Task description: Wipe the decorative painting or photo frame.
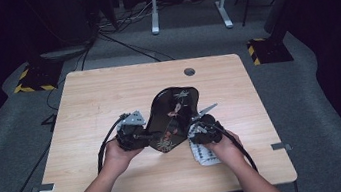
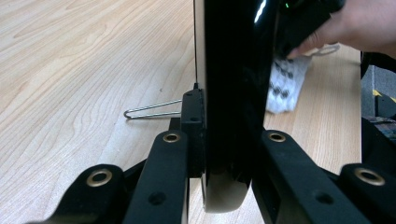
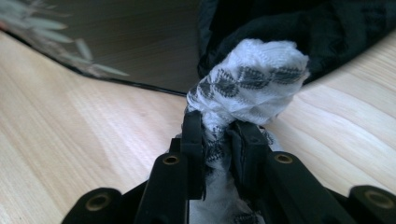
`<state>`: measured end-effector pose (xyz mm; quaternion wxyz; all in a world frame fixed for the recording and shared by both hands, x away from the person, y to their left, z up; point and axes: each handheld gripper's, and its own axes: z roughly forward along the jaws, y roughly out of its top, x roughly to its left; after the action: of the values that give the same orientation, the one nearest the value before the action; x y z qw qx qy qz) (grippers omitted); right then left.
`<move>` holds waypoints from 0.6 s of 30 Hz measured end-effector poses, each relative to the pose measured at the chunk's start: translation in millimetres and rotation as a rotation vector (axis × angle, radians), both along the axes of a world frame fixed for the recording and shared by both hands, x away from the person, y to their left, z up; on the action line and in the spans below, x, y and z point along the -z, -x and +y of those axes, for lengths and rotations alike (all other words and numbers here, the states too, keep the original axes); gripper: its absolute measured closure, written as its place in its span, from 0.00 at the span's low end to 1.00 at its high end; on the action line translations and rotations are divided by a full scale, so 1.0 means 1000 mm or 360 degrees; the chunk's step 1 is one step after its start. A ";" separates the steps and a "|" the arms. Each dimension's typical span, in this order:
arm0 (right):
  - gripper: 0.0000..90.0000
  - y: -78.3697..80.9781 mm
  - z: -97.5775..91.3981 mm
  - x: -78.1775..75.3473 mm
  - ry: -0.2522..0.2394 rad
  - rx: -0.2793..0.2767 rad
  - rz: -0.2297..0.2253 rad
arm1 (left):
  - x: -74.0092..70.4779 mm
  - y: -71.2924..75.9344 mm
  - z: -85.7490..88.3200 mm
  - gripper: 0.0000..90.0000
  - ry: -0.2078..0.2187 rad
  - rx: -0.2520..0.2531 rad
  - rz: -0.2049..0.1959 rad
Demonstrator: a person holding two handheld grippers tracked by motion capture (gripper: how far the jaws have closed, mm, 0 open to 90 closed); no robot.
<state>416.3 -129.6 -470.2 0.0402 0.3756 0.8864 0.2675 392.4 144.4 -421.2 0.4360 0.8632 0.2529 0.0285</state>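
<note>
A glossy black lacquer tray [image 1: 173, 110] with a painted flower design stands tilted up on its edge at the middle of the table. My left gripper [image 1: 145, 136] is shut on the tray's left rim; in the left gripper view the tray's rim [image 2: 233, 93] sits edge-on, clamped by my left gripper [image 2: 224, 140]. My right gripper [image 1: 199, 128] is shut on a bunched white cloth [image 1: 204, 153] with a black pattern, right beside the tray's lower right edge. In the right gripper view the cloth [image 3: 247, 84] bulges past my right gripper [image 3: 219, 135], close to the tray's surface [image 3: 116, 37].
The light wooden table [image 1: 103, 95] has a round cable hole [image 1: 189, 71] near its far edge. A thin metal wire loop [image 2: 152, 111] lies on the wood just behind the tray. A white desk frame [image 1: 185, 3] and floor cables stand beyond the table.
</note>
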 end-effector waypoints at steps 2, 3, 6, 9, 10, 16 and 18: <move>0.86 0.003 0.006 -0.001 0.0001 -0.0052 -0.0011 | 0.000 0.000 0.000 0.89 0.0000 0.0000 -0.0004; 0.86 0.004 0.007 -0.001 -0.0002 -0.0073 -0.0015 | 0.000 0.000 0.000 0.89 0.0000 -0.0001 -0.0005; 0.86 0.009 0.007 -0.006 -0.0024 -0.0107 -0.0040 | 0.001 0.000 0.000 0.89 0.0008 0.0000 -0.0010; 0.86 0.017 0.007 -0.014 -0.0087 -0.0191 -0.0091 | 0.001 -0.001 0.001 0.89 0.0014 0.0003 -0.0001; 0.86 0.020 0.007 -0.016 -0.0097 -0.0218 -0.0099 | 0.001 -0.002 0.001 0.89 0.0016 0.0005 0.0000; 0.86 0.048 0.027 -0.024 -0.0117 -0.0548 -0.0178 | 0.000 -0.003 0.001 0.89 0.0006 0.0009 -0.0007; 0.86 0.054 0.035 -0.021 -0.0129 -0.0628 -0.0171 | 0.000 -0.004 0.001 0.89 0.0006 0.0011 -0.0011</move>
<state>362.3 -94.2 -449.3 0.0192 0.1812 0.9279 0.3252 396.4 145.2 -421.7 0.4385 0.8632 0.2484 0.0295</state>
